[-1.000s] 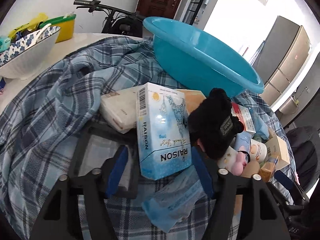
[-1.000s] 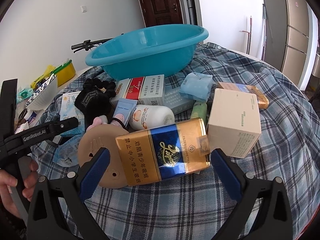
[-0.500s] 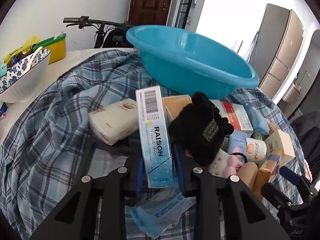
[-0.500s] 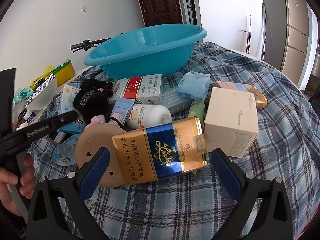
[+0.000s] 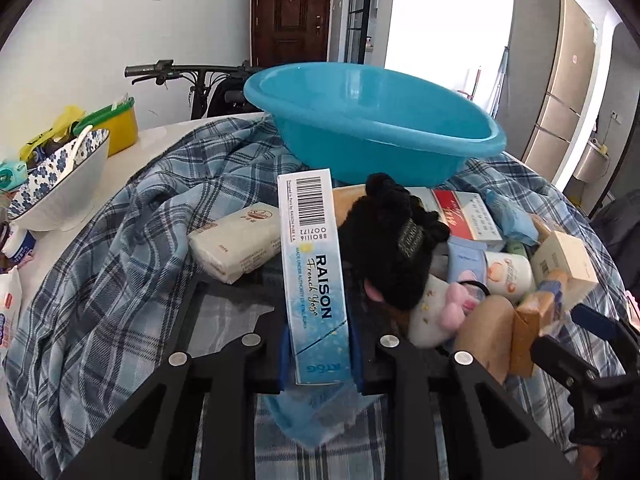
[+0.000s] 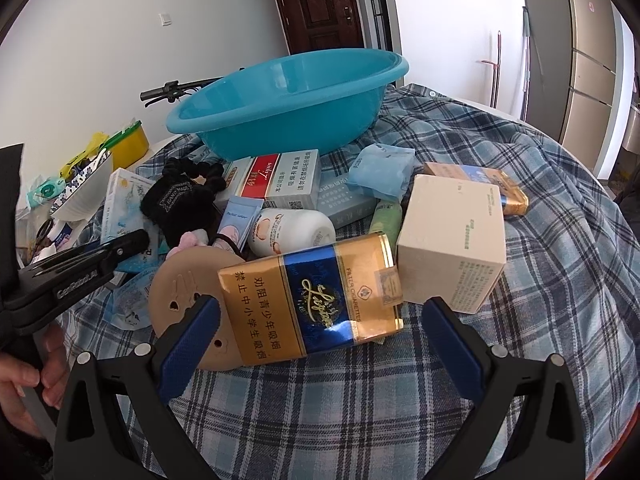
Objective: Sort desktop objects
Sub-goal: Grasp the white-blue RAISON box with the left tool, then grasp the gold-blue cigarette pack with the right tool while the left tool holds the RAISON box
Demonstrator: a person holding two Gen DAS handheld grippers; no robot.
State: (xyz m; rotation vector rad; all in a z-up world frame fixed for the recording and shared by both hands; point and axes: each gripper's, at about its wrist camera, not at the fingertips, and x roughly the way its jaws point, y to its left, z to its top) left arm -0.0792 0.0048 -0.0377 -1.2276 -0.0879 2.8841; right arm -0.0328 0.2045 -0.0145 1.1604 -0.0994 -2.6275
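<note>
Clamping the RAISON box (image 5: 316, 280), the left gripper (image 5: 320, 354) was found positioned for transfer to the basin (image 5: 372, 128), presumably.

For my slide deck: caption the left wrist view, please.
Left gripper clamps a RAISON box before a blue basin.

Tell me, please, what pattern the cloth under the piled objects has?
The cloth is a blue, white and dark plaid check, clearest in the right wrist view.
</note>
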